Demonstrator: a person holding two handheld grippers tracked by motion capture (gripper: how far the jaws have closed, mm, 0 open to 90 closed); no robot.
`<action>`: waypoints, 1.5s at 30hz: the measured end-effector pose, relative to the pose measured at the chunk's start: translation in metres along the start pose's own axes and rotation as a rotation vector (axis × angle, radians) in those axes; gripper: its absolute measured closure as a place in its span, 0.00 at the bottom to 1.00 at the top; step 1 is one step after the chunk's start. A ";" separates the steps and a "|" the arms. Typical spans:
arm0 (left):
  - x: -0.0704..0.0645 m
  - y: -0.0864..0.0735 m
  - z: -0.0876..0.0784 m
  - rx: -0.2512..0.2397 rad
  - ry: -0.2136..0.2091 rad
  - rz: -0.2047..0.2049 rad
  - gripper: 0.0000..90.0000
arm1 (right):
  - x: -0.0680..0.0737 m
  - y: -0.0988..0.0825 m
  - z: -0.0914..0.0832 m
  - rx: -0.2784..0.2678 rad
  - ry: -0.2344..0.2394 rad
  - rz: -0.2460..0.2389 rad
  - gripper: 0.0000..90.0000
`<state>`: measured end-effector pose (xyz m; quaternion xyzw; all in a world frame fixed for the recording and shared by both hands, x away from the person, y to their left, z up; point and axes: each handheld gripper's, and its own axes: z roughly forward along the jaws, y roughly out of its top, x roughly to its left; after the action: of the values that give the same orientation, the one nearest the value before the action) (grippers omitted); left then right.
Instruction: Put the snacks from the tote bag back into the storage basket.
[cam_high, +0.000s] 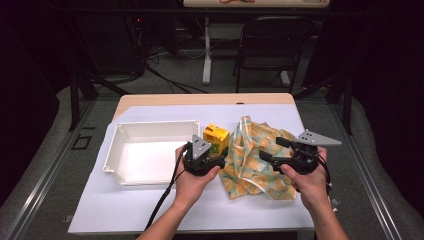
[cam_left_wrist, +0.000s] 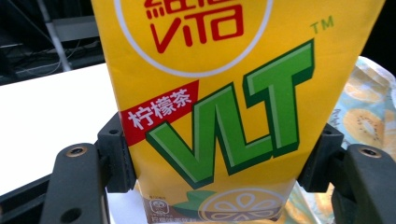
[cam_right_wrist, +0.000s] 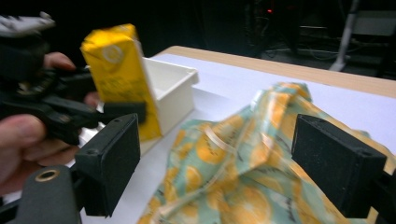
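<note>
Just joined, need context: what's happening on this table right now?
A person works with a handheld gripper in each hand. The left gripper has its jaws shut on a yellow lemon tea carton, held upright between the white tray and the patterned cloth bag. The right gripper is open, jaws spread over the bag, which lies crumpled on the white table cover. The bag is not gripped yet. The tray looks empty.

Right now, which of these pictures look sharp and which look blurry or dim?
High view: the white table cover is brightly lit and the room behind is dark. Left claw view: the yellow carton is crisp, its print readable. Right claw view: the patterned cloth and the hand are soft and smeared.
</note>
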<state>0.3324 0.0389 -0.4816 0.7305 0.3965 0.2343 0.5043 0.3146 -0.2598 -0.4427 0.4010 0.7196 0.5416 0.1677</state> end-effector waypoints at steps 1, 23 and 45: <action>0.003 0.000 -0.003 -0.004 0.007 0.006 0.34 | -0.003 -0.007 -0.002 0.000 -0.017 -0.001 0.16; 0.058 -0.003 -0.034 -0.054 0.123 -0.076 0.34 | -0.041 -0.071 -0.024 0.032 -0.151 0.094 0.17; 0.109 -0.012 -0.026 -0.082 0.283 -0.156 0.34 | -0.042 -0.072 -0.026 -0.002 -0.167 0.097 0.17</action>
<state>0.3719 0.1441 -0.4888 0.6360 0.5090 0.3112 0.4895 0.2950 -0.3152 -0.5070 0.4787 0.6823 0.5146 0.2012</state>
